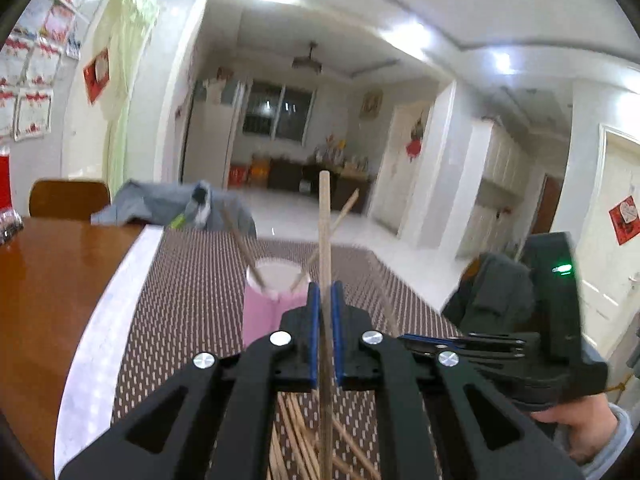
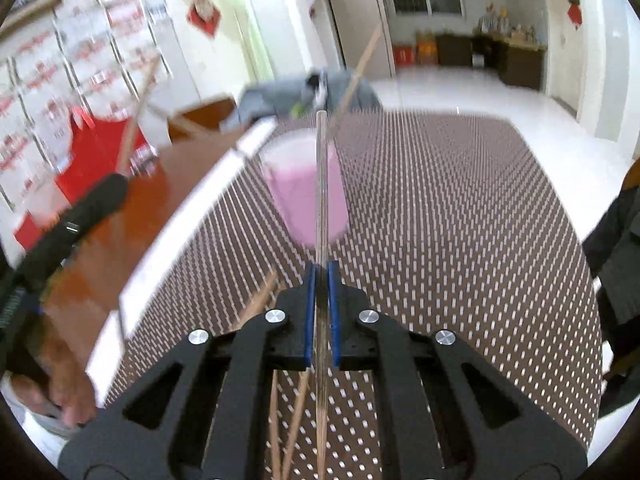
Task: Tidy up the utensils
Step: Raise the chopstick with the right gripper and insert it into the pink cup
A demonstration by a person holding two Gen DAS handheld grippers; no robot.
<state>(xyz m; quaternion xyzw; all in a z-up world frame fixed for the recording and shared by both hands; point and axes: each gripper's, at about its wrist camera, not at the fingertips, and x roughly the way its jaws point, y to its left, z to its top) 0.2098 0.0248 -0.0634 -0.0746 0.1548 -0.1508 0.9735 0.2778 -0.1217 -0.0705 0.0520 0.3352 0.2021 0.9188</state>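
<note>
Wooden chopstick (image 1: 325, 240) | upright, lengthwise | clamped in left gripper (image 1: 325, 292)

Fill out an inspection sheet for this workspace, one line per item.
Surface: brown wooden table under a dotted brown mat.
Job's things: pink cup upright on the mat, two chopsticks leaning inside; loose chopsticks piled on the mat.
Clutter: grey cloth at the table's far edge; red bag on the wood.
Grippers: left gripper shut on a chopstick; right gripper shut on another chopstick.
Cables: nothing seen.
Surroundings: tiled room, certificates on the wall, a chair behind the table.
</note>
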